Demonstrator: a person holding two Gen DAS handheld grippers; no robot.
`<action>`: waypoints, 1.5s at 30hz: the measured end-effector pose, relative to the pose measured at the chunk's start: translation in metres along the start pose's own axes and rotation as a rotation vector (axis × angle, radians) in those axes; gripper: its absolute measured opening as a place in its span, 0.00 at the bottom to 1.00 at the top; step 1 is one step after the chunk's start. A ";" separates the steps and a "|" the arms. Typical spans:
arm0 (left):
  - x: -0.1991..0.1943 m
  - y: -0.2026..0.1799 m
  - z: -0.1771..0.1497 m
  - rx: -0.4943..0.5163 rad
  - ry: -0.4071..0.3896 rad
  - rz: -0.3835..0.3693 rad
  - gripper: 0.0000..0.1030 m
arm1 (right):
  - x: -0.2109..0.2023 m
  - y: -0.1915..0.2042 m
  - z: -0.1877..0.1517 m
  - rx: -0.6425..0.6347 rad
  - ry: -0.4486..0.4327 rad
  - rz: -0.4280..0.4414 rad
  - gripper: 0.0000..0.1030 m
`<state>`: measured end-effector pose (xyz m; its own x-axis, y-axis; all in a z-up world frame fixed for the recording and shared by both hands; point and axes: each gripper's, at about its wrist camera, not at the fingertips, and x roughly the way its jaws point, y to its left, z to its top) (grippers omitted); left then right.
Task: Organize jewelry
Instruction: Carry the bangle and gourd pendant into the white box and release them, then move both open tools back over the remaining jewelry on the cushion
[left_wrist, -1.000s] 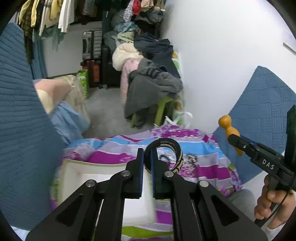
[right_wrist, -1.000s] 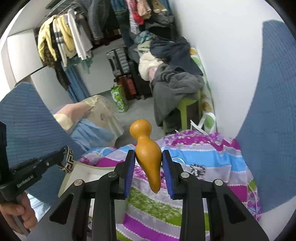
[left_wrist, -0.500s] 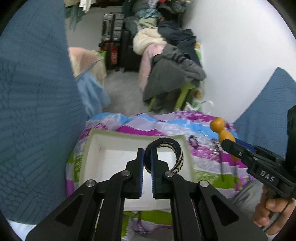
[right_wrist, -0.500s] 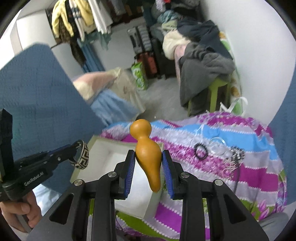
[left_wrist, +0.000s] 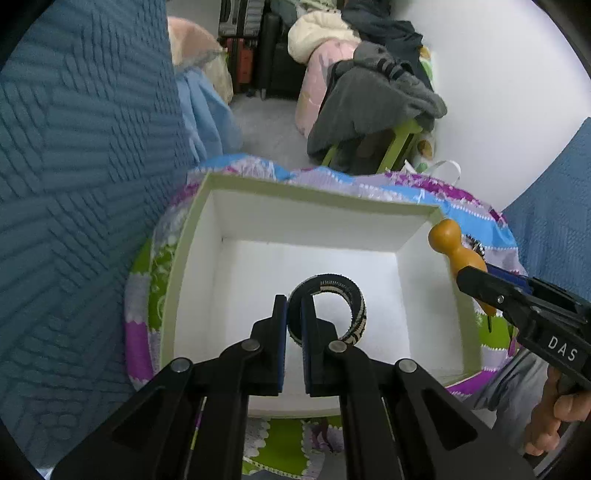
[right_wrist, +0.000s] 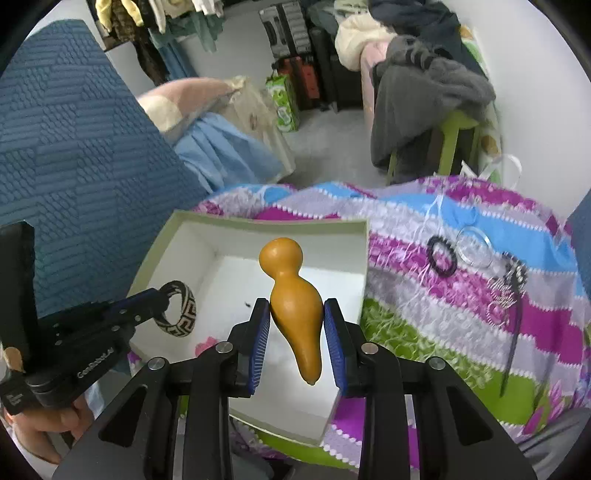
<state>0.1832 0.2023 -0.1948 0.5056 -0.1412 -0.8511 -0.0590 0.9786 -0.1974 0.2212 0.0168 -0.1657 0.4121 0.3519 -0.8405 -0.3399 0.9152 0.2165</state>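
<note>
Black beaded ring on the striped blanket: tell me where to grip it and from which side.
Take the black beaded ring across its band, one finger through the open centre and one outside, coming straight down from above. It lies flat on the striped blanket, so no edge stands up. Pick the left arc, away from the clear bangle close beside it.

Both grippers w/ bangle (left_wrist: 332, 306) & gourd (right_wrist: 293, 306) now moved over white box (left_wrist: 317, 199)

box (left_wrist: 207, 258) on blanket (right_wrist: 424, 295) | hair tie (right_wrist: 441, 255) right (ring (right_wrist: 474, 246) beside)
</note>
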 end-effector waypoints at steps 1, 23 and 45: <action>0.002 0.001 0.000 -0.002 0.003 -0.002 0.07 | 0.003 0.000 -0.001 -0.003 0.008 -0.006 0.27; -0.076 -0.027 0.018 -0.052 -0.131 -0.071 0.44 | -0.078 -0.010 0.022 -0.042 -0.144 -0.006 0.53; -0.159 -0.116 0.029 0.041 -0.302 -0.023 0.75 | -0.199 -0.059 0.021 -0.083 -0.347 -0.025 0.76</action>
<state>0.1350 0.1154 -0.0221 0.7395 -0.1181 -0.6627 -0.0129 0.9818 -0.1893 0.1766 -0.1029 -0.0006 0.6787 0.3885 -0.6233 -0.3876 0.9103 0.1453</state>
